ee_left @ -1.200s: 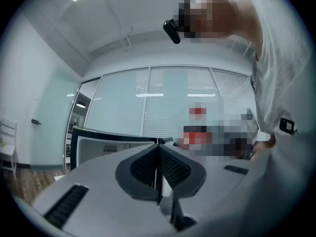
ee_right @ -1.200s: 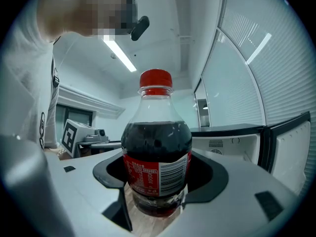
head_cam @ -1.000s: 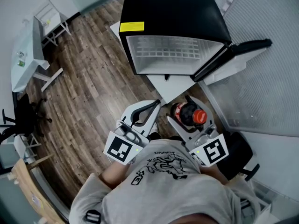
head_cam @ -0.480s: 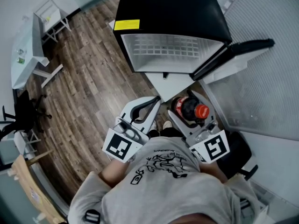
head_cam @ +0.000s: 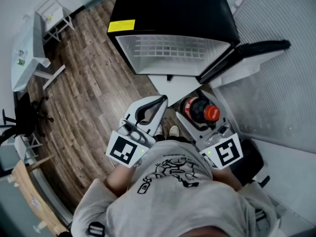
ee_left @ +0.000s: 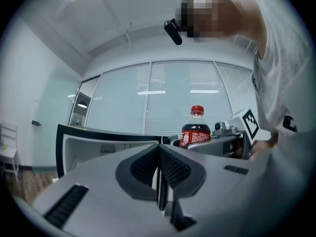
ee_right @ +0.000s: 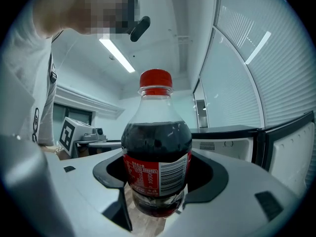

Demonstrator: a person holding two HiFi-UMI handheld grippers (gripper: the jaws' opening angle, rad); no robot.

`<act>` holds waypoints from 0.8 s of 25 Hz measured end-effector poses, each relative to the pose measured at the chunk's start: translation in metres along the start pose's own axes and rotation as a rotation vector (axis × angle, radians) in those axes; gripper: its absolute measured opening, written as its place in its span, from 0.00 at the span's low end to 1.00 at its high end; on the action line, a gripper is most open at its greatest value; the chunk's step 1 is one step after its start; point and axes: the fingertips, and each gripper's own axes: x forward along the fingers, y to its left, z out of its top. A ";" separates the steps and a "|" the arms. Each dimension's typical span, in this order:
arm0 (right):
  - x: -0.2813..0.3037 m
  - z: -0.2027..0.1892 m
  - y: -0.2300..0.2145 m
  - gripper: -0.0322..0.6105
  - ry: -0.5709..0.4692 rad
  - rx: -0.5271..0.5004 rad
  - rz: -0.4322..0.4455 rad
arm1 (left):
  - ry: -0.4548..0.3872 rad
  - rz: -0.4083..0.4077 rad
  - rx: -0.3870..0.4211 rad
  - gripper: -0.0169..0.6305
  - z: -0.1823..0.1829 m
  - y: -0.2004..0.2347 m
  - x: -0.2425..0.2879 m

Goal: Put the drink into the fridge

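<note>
At the left of the head view, above the brown wood-plank floor (head_cam: 89, 83), the left gripper (head_cam: 160, 103) is being carried with its jaws pressed flat together and nothing between them. By the look of it, this gripper is being spared for the door or for steadying, not for carrying.

Ahead of it, the small black fridge with the white ribbed interior (head_cam: 173, 14) is being presented with its opening towards the person. No contents are being shown in the visible part of the cavity, so room for the drink is probably being offered there.

Further right, just short of that opening, the clear plastic cola bottle with the red cap and red label (ee_right: 157, 152) is being held upright in the right gripper (head_cam: 196, 111). The jaws are being spread wide and pressed against both sides of the lower body at label height. In this way the heavy, filled part is being gripped and the cap is being pointed upward. The cola bottle is not yet inside the fridge.

At the far right, the black fridge door with the white lining (head_cam: 247, 51) is being shown swung fully aside, apparently so that a straight path into the cavity is being given.
</note>
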 end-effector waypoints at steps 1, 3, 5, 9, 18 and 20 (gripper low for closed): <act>0.000 -0.002 -0.003 0.56 0.001 0.000 -0.003 | 0.004 -0.002 0.001 0.03 -0.002 0.000 0.004; 0.001 -0.006 -0.009 0.56 0.004 0.001 -0.009 | 0.007 -0.004 0.000 0.03 -0.005 0.002 0.011; 0.002 -0.012 -0.014 0.56 0.010 0.003 -0.010 | 0.013 -0.003 0.001 0.03 -0.009 0.004 0.017; 0.006 -0.023 -0.023 0.56 0.018 0.000 -0.009 | 0.028 0.002 0.006 0.03 -0.018 0.012 0.028; 0.018 -0.039 -0.044 0.56 0.026 -0.001 -0.020 | 0.052 -0.009 0.009 0.03 -0.041 0.023 0.050; 0.022 -0.043 -0.050 0.56 0.029 -0.005 -0.023 | 0.054 -0.005 0.008 0.03 -0.045 0.028 0.056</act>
